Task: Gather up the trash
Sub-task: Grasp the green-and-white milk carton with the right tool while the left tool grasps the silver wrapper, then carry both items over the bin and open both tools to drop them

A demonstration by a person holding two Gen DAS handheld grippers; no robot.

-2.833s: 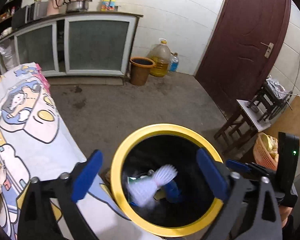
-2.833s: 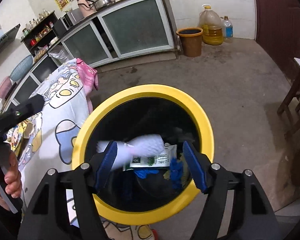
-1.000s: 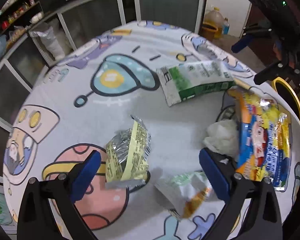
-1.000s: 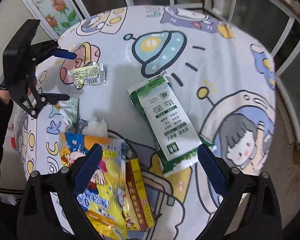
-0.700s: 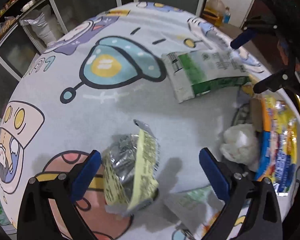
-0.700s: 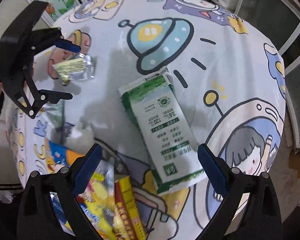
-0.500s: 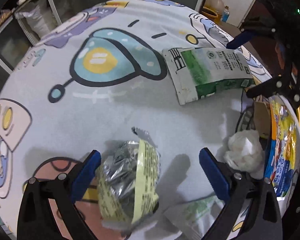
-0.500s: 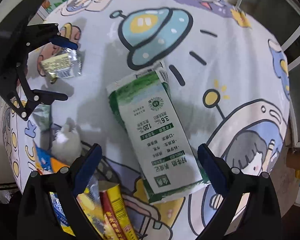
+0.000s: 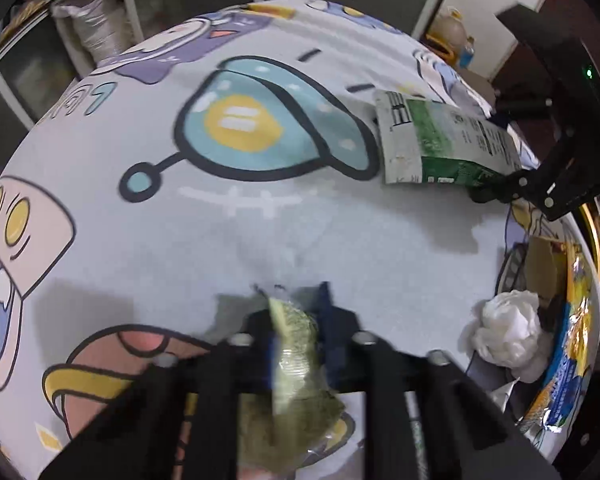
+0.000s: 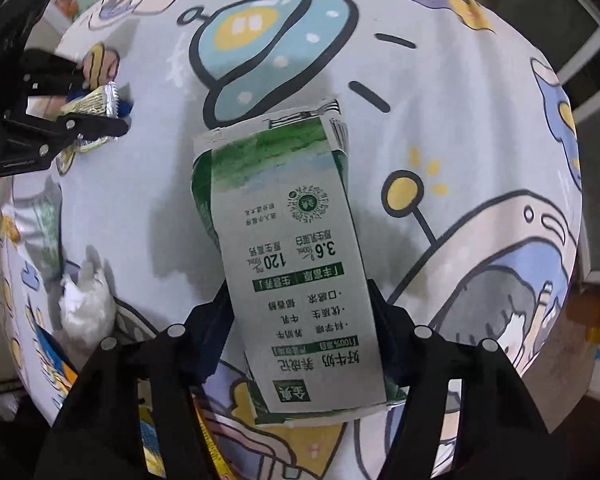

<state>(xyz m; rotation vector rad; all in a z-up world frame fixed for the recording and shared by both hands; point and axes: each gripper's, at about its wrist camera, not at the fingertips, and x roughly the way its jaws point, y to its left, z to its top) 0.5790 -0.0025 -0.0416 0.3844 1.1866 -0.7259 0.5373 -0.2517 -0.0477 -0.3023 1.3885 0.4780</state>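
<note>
My left gripper (image 9: 296, 320) is shut on a yellow-green foil snack wrapper (image 9: 296, 364), low over the round table's cartoon cloth (image 9: 260, 232). The same wrapper (image 10: 94, 104) shows between the left gripper's fingers in the right wrist view. My right gripper (image 10: 300, 320) is closed around a flattened green-and-white milk carton (image 10: 300, 260), one finger on each long side. The carton (image 9: 440, 144) also shows at the right in the left wrist view.
A crumpled white tissue (image 9: 508, 336) lies right of the left gripper; it also shows in the right wrist view (image 10: 86, 308). Yellow-blue snack bags (image 9: 572, 340) and a green-white packet (image 10: 44, 220) lie near the table edge. The yellow bin rim (image 9: 592, 232) peeks past the table. Cabinets stand behind.
Both grippers came down from the bin to the table. The left jaws closed on the foil wrapper. The right jaws closed in on the milk carton.
</note>
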